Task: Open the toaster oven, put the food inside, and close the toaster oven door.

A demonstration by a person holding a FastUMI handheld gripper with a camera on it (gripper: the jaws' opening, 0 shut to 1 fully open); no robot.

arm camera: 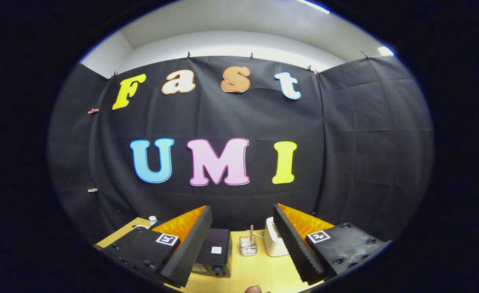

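Note:
My gripper is open, fingers wide apart, held high and facing the booth's back wall. Far below and beyond the fingers, the black toaster oven sits on the wooden table, partly hidden by the left finger. Its door side cannot be made out from here. A small brownish thing peeks in at the table's near edge; whether it is the food I cannot tell. Nothing is between the fingers.
Right of the oven stands a small clear glass holder with a stick in it. A white appliance stands further right, partly behind the right finger. A small white-capped bottle is at the table's back left.

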